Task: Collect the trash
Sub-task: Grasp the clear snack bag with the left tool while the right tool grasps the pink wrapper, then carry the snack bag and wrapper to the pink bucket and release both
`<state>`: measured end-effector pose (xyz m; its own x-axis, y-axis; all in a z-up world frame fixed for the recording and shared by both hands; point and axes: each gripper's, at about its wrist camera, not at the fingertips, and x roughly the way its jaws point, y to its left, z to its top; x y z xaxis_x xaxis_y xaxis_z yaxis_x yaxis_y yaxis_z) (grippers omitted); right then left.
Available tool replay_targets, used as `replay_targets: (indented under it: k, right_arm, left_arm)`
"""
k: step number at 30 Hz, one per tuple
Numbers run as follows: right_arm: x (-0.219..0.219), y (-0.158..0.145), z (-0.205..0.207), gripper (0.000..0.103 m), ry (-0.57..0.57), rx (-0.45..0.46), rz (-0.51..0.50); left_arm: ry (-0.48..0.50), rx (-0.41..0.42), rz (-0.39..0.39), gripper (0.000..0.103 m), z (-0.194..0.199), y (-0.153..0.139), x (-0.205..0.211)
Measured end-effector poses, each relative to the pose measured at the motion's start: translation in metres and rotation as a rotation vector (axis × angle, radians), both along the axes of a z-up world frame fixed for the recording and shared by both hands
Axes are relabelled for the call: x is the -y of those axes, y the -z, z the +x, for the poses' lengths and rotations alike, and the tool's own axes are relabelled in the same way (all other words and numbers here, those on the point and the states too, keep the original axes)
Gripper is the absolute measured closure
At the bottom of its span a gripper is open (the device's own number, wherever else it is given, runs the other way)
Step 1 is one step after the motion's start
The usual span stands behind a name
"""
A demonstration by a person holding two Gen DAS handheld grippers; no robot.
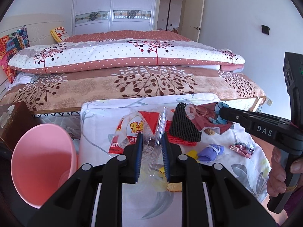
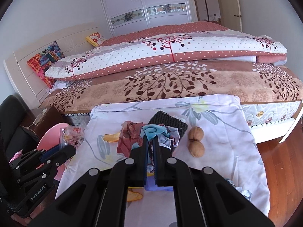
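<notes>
Trash was mid-collection: left gripper [image 1: 151, 141] clamped a clear snack wrapper [image 1: 132, 130] beside the pink bin [image 1: 41, 162], right gripper [image 2: 149, 143] clamped crumpled paper [image 2: 136, 134] over the table [image 2: 217, 151]; next, I judged, release into the bin

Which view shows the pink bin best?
The left wrist view: the pink bin shows its open mouth and inner wall, left of the left tongs. The right wrist view shows only a pink sliver, mostly hidden behind the left tongs and their clear wrapper.
</notes>
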<state>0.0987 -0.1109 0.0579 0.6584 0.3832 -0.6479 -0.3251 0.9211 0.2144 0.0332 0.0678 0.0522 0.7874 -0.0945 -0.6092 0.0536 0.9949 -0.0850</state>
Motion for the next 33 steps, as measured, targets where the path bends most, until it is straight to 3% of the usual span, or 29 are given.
replay_targets:
  k: [15, 26, 33]
  right_arm:
    - [-0.154, -0.006, -0.005, 0.099, -0.267, 0.020, -0.021]
    - [-0.243, 0.021, -0.017, 0.099, -0.401, -0.010, -0.093]
    - [-0.271, 0.039, -0.022, 0.098, -0.443, -0.038, -0.128]
  left_arm:
    - [-0.279, 0.015, -0.011, 0.084, -0.019, -0.009, -0.118]
    - [-0.418, -0.055, -0.004, 0.084, -0.033, 0.021, -0.179]
    - [-0.453, -0.107, -0.019, 0.084, -0.035, 0.044, -0.198]
